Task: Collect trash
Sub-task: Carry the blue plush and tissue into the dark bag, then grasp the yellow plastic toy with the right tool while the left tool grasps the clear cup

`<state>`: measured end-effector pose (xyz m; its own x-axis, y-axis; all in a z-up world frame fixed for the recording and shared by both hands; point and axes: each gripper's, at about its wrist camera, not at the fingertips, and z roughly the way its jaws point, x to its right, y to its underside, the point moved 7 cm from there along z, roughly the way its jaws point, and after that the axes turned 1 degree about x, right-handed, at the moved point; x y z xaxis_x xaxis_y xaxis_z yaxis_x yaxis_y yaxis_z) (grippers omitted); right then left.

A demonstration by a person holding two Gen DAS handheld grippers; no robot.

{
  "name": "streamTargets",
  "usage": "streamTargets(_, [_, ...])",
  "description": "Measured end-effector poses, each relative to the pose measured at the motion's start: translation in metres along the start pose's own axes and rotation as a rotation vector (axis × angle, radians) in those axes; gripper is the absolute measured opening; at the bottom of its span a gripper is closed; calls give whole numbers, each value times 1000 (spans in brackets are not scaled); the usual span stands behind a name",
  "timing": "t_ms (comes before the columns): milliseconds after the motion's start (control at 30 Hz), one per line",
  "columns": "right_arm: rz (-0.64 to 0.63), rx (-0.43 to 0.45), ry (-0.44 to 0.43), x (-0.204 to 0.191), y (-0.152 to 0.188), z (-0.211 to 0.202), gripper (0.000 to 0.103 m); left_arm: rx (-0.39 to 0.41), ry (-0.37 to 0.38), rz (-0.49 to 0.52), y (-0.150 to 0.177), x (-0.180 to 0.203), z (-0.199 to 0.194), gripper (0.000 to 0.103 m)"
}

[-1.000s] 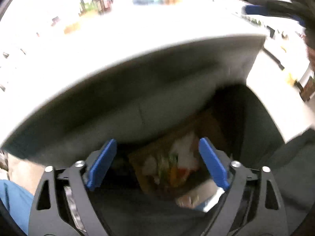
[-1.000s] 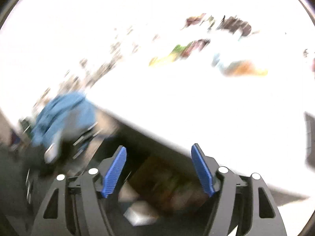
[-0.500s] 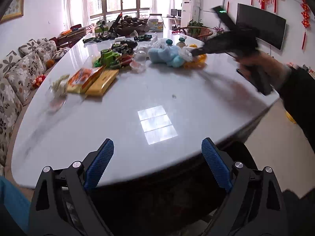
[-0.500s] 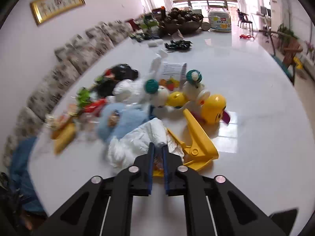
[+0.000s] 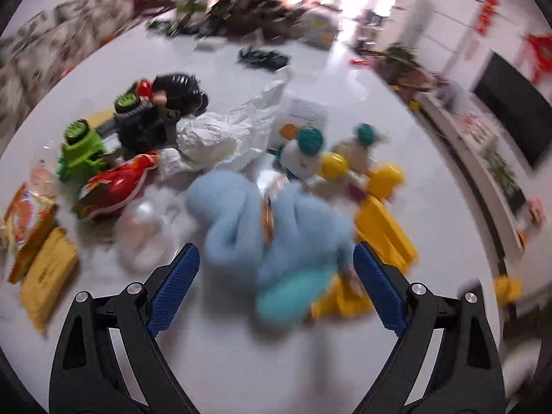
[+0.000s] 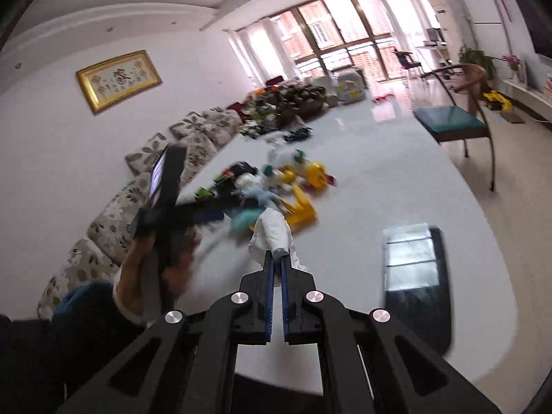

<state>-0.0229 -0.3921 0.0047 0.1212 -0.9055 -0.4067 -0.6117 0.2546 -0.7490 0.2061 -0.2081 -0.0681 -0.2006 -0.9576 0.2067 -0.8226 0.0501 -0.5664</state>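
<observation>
White crumpled tissue paper (image 6: 272, 233) is pinched in the right tongs (image 6: 278, 265), whose blue-padded jaws are pressed nearly together on its lower end; the wad sticks up just past the tips, lifted clear of the glossy white worktop (image 6: 362, 186). These tongs angle gently downward toward the far window.

To the left of the right tongs, a person's hand (image 6: 172, 258) grips the black handle of the left tongs (image 5: 274, 284), wrist cocked so the tool tips steeply down over the clutter. Its jaws stand wide apart with nothing between the pads — they hover above a fluffy pale-blue plush toy (image 5: 272, 214), which lies just ahead of and between the two blue pads (image 5: 174, 289).

Beyond the left tongs' tips lies more crumpled white paper (image 5: 224, 134). Left of them sit a clear plastic bag (image 5: 145, 231), a red snack wrapper (image 5: 114, 186) and a flat yellow packet (image 5: 48, 269); right of them, a yellow plastic toy (image 5: 383, 227).
</observation>
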Motion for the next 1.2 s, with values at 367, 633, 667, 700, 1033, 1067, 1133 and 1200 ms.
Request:
streamTargets(367, [-18,-24,-127,-36,26,8,4,276,173,134,21,-9,-136,23])
streamTargets(633, [-129,-208,-286,-118,98,7,4,256,166,383,195,-78,-238,24])
streamTargets(667, [-136,-243,-298,-126,112,8,4,217,183,389,222,-88,-236,25])
streamTargets(700, [-144,-277,-310,-133,125,9,4,182,184,388,241,-97,-232,25])
streamTargets(1033, [-206,-661,-191,-127,263,104,35,-207,34,515,364,-149,-91,77])
streamTargets(1067, [-218,-693,-147,-118,276,114,51,-233,24,527,371,-152,-75,80])
streamTargets(1133, [-248,-738,-94,-108,291,122,50,-284,19,539,378,-155,-59,80])
streamTargets(1200, [-244,-729,-96,-108,289,111,50,-288,18,544,376,-155,-59,80])
